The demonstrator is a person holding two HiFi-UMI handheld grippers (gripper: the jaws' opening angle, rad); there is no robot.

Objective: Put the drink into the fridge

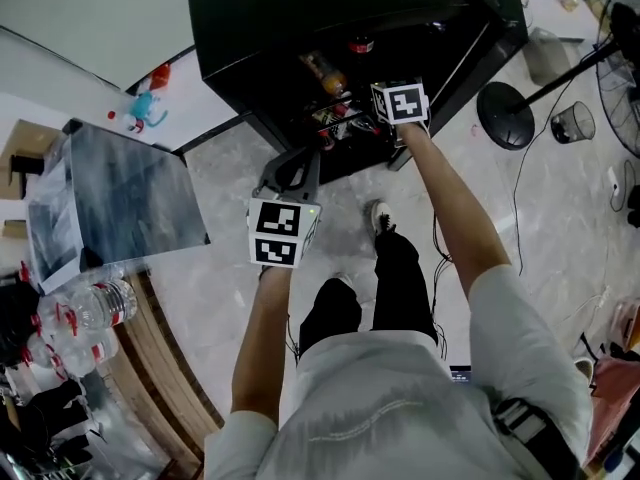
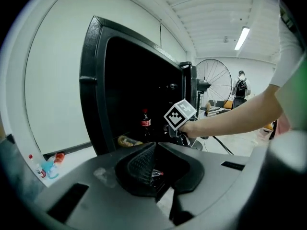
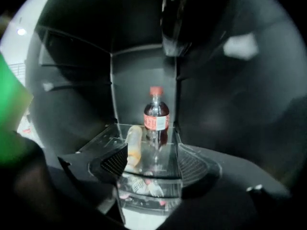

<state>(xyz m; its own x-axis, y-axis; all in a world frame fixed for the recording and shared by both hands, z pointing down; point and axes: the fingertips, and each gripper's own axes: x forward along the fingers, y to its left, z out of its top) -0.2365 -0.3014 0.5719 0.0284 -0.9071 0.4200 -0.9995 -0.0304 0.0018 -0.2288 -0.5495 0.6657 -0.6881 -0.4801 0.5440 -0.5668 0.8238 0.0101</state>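
A cola bottle (image 3: 156, 116) with a red cap stands upright on the glass shelf (image 3: 165, 164) inside the black fridge (image 1: 300, 18). My right gripper (image 3: 153, 164) is open just in front of that shelf, with nothing between its fingers and the bottle a little beyond them. In the head view the right gripper (image 1: 398, 108) reaches into the fridge opening, and the cola's cap (image 1: 361, 43) shows deeper in. My left gripper (image 1: 290, 173) hangs back over the floor, shut and empty. The left gripper view also shows the cola bottle (image 2: 145, 123).
An orange-tinted bottle (image 3: 134, 145) lies on the shelf left of the cola. Packaged items (image 1: 335, 118) fill the lower shelf. The fridge door (image 1: 485, 38) stands open at the right. A fan base (image 1: 505, 115) is beyond it. A grey box (image 1: 120, 193) and water bottles (image 1: 85, 308) are at the left.
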